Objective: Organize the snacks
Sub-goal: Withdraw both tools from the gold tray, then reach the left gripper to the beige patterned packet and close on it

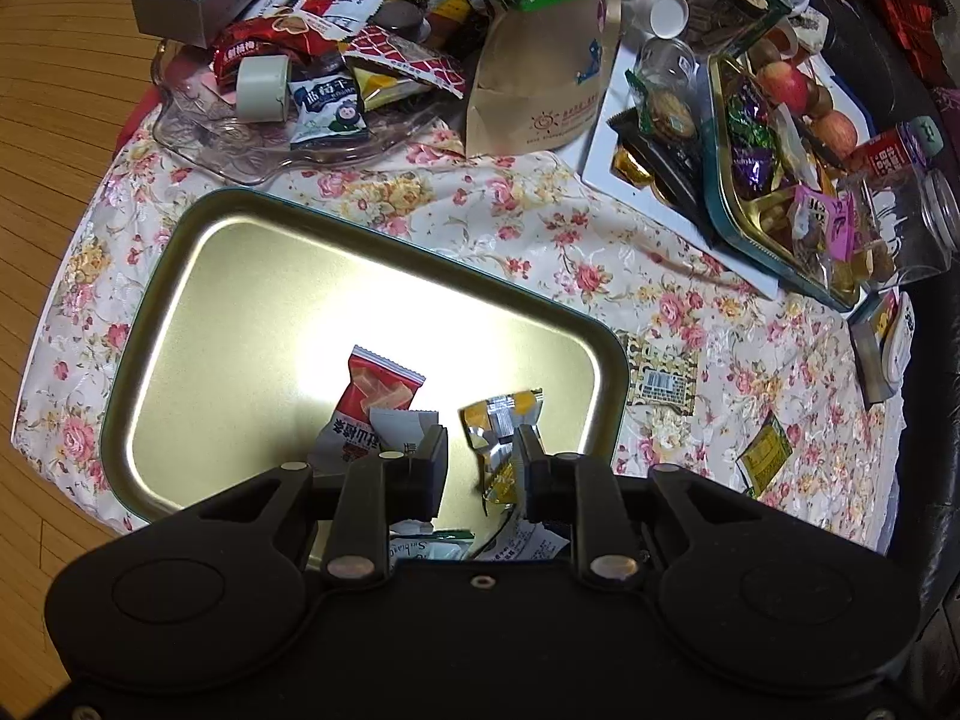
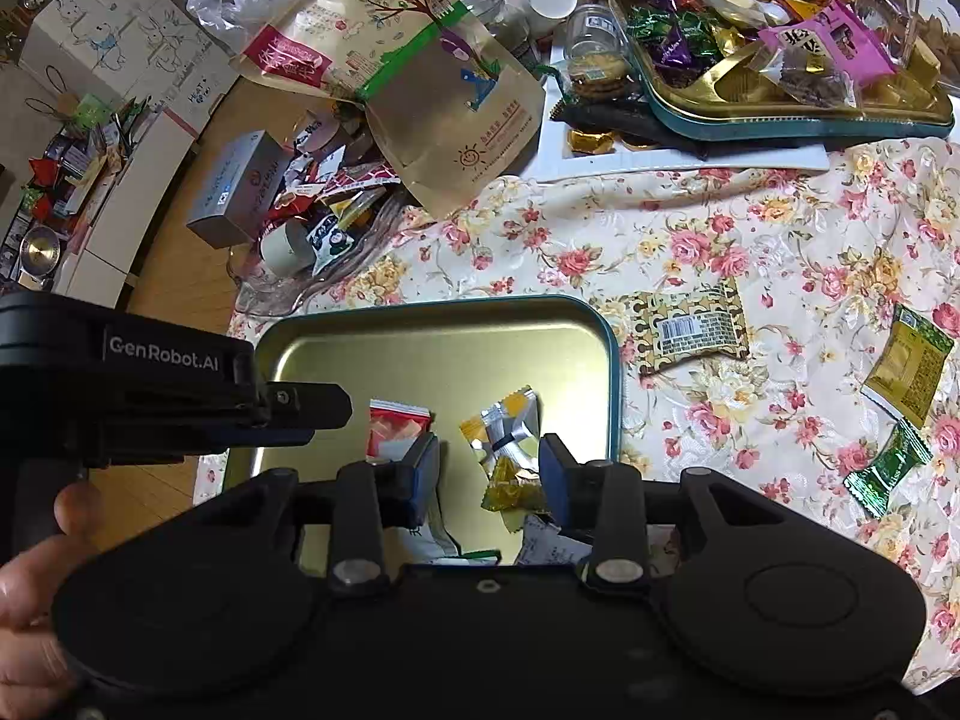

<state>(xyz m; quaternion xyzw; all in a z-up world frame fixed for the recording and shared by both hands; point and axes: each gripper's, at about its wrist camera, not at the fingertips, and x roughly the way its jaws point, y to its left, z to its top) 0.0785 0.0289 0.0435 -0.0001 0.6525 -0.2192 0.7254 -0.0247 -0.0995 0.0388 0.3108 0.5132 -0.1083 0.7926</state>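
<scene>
A gold tin tray (image 1: 240, 330) (image 2: 420, 360) with a teal rim lies on the floral cloth. In it are a red packet (image 1: 375, 396) (image 2: 396, 426), a white packet (image 1: 396, 426) and a yellow-silver packet (image 1: 498, 420) (image 2: 504, 438). My right gripper (image 2: 489, 462) hangs over the tray, open, with the yellow-silver packet between its pads but not pinched. My left gripper (image 1: 480, 456) also points down over the tray, jaws a little apart with nothing held. In the right wrist view it shows side-on (image 2: 336, 407), with a hand (image 2: 36, 588) on it.
Loose on the cloth to the right lie a patterned brown packet (image 2: 690, 330), a yellow-green packet (image 2: 906, 366) and a green candy (image 2: 888, 468). Behind stand a glass dish of snacks (image 1: 240, 138), a kraft bag (image 1: 540, 72), a second tin of sweets (image 1: 768, 180) and a jar (image 1: 924, 228).
</scene>
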